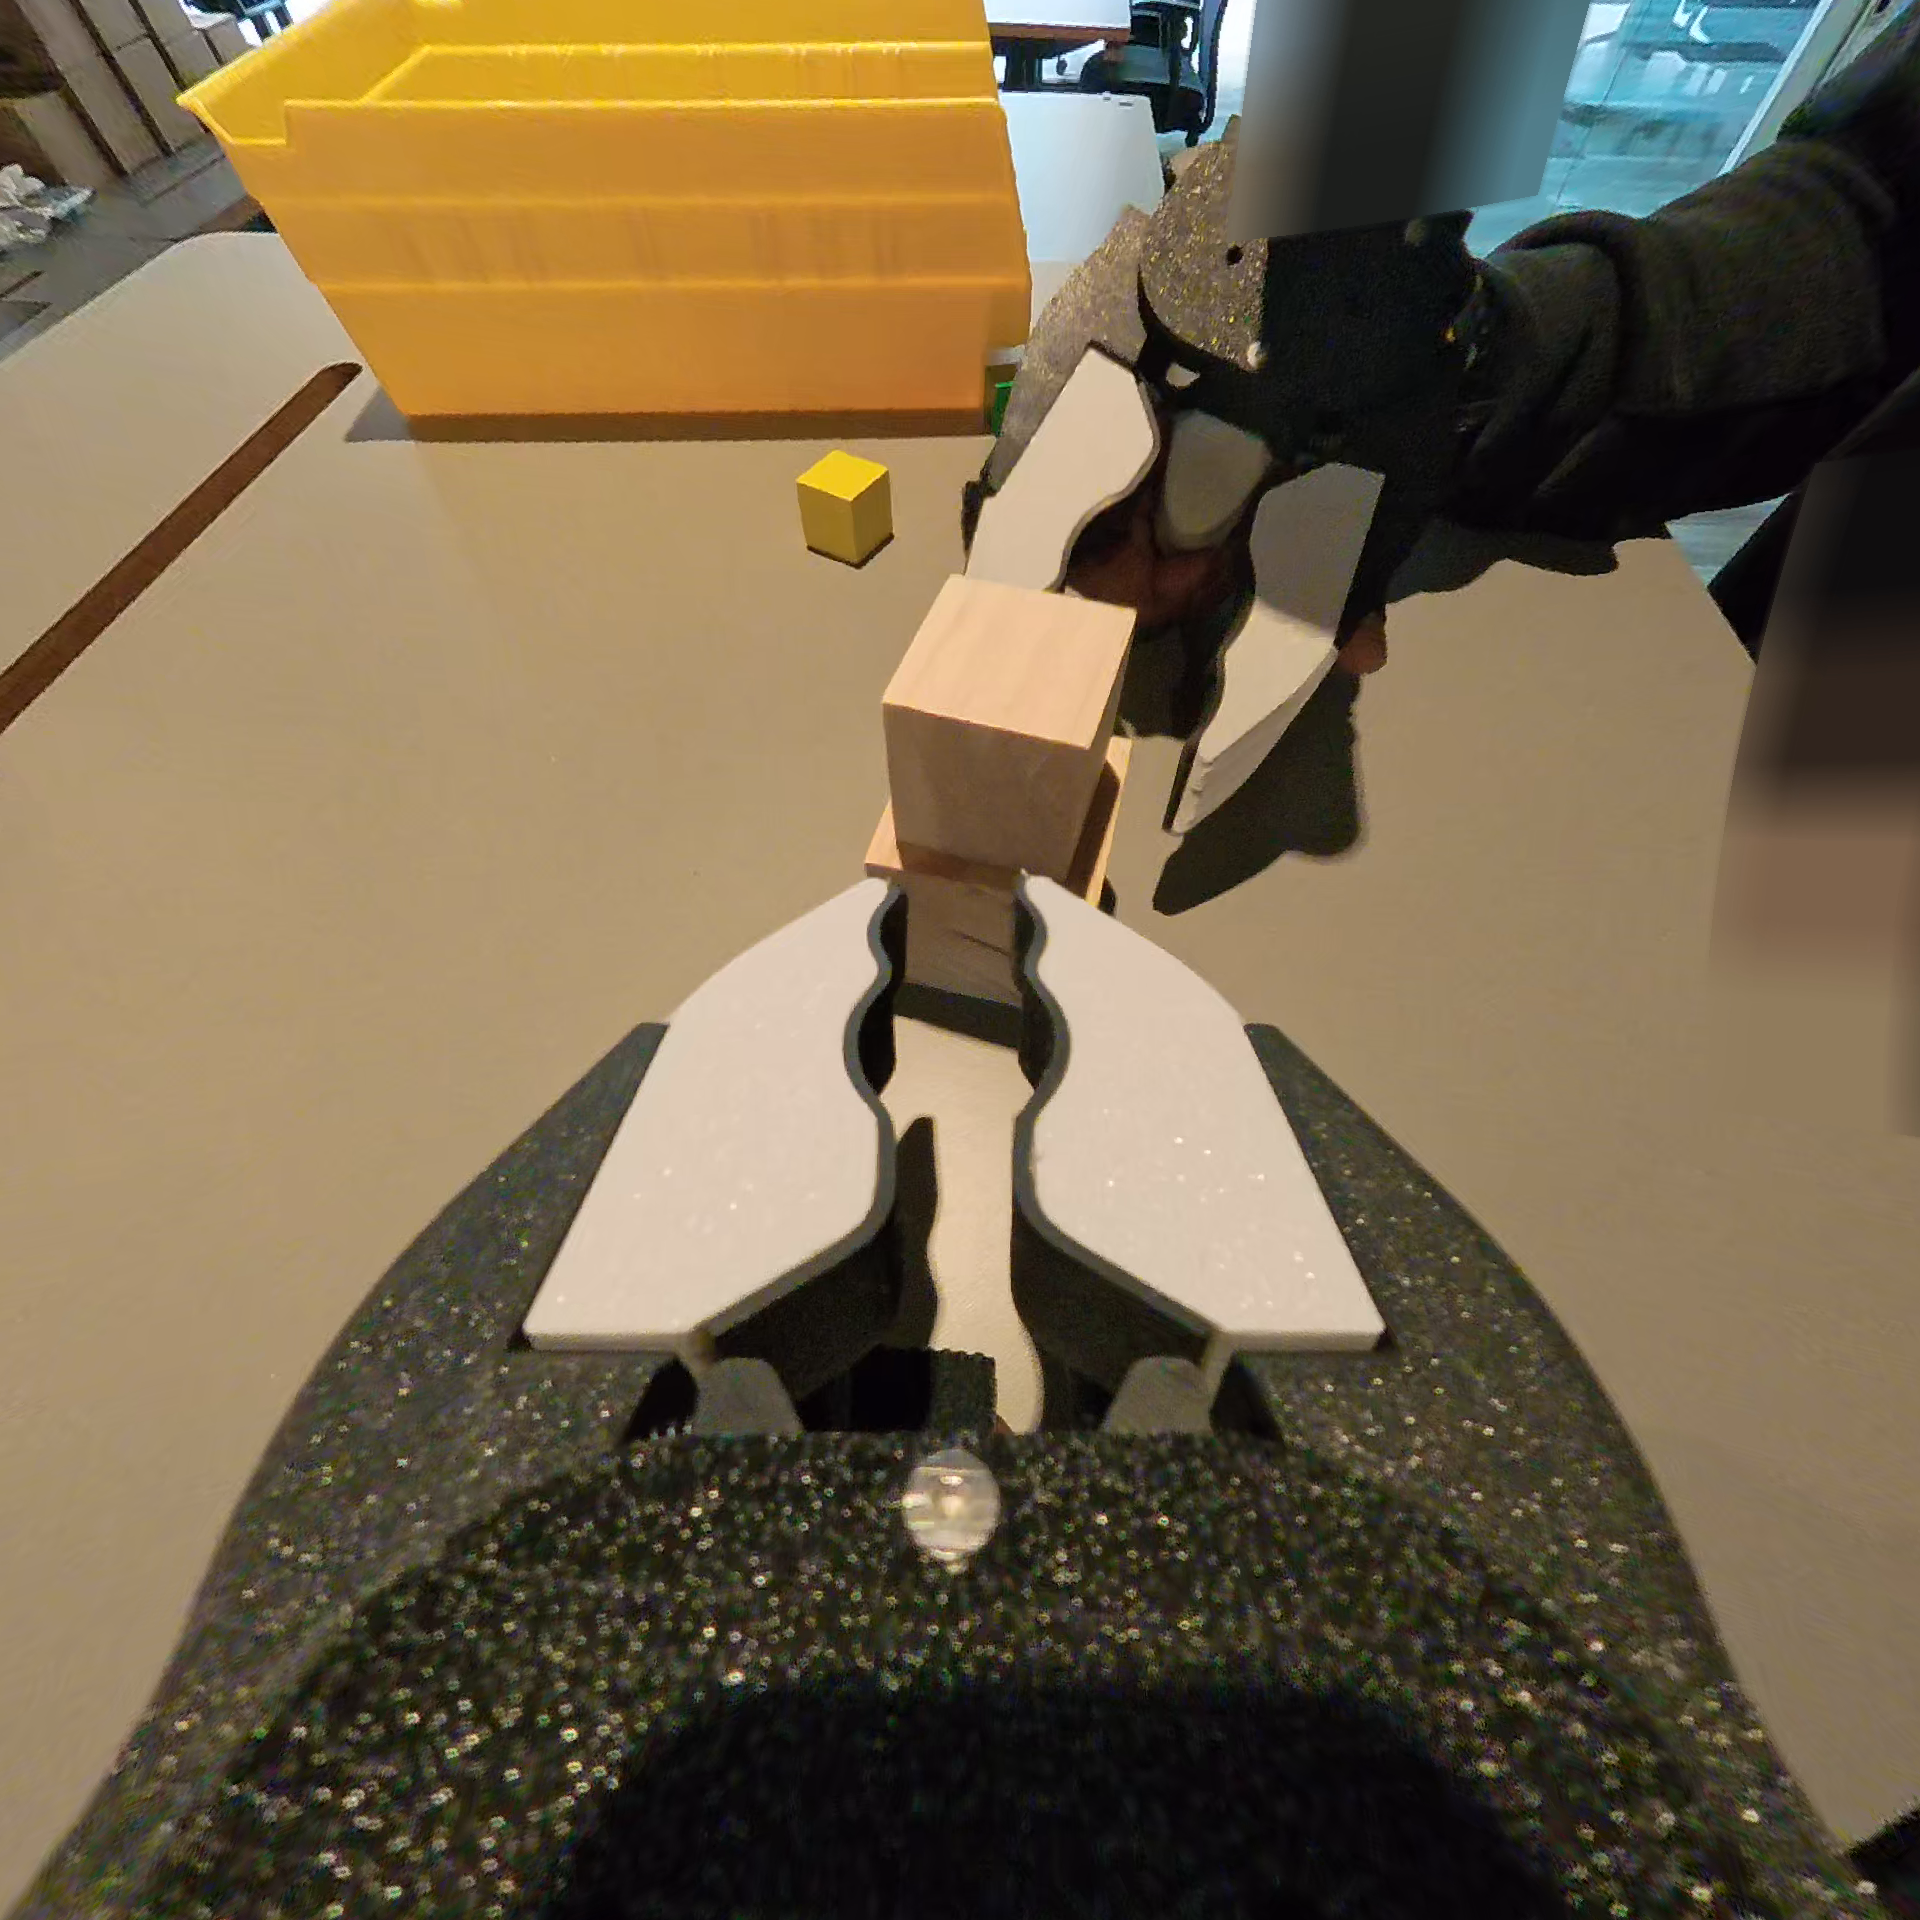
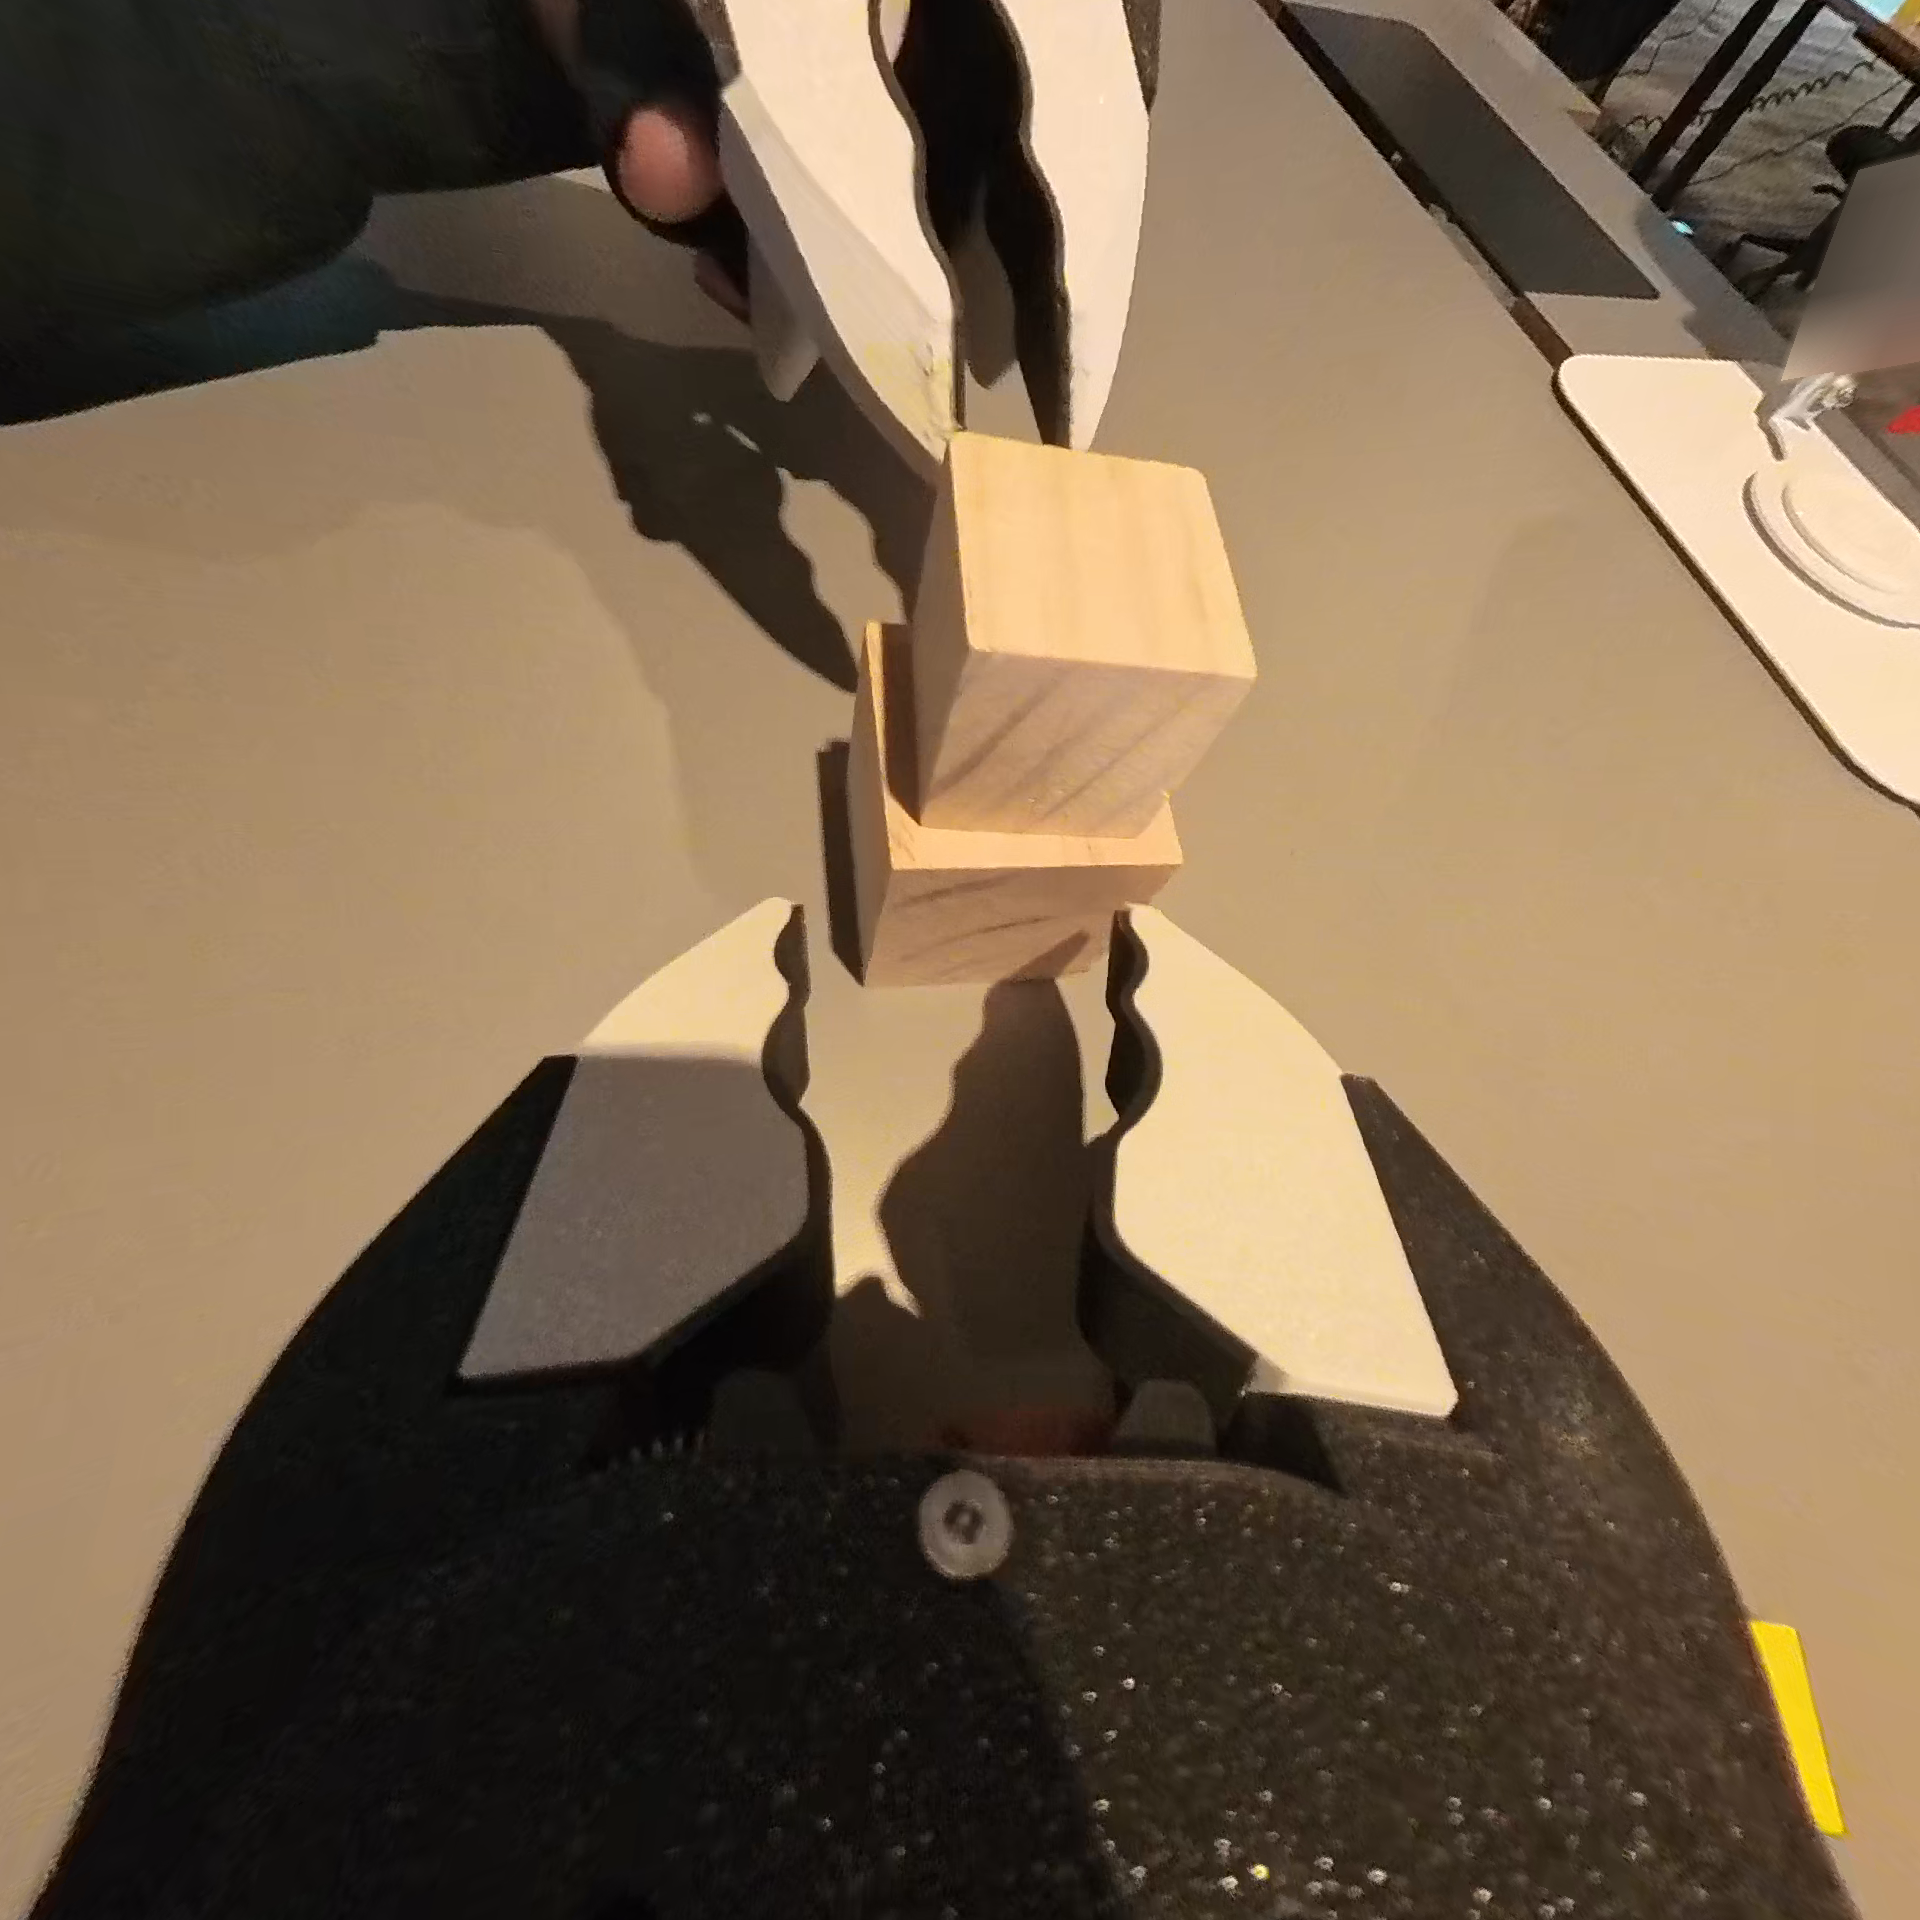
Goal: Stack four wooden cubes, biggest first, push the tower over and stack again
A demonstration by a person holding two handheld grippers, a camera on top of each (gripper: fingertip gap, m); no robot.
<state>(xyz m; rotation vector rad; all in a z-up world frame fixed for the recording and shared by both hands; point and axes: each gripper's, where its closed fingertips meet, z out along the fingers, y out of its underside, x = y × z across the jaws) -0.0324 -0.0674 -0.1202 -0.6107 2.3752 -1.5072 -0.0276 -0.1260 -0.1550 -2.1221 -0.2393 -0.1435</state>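
Two wooden cubes [image 2: 1039, 717] stand stacked on the surface [image 2: 416, 727] between both grippers, left gripper [image 1: 956, 935] jaws narrowly parted beside the stack, right gripper [image 2: 956, 935] jaws wide and empty; light, rigid, smooth-faced, best pinched across opposite flat sides.

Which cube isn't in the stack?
The yellow cube. It sits alone on the table near the yellow bin, while the top cube rests on the lower cube, both bare wood.
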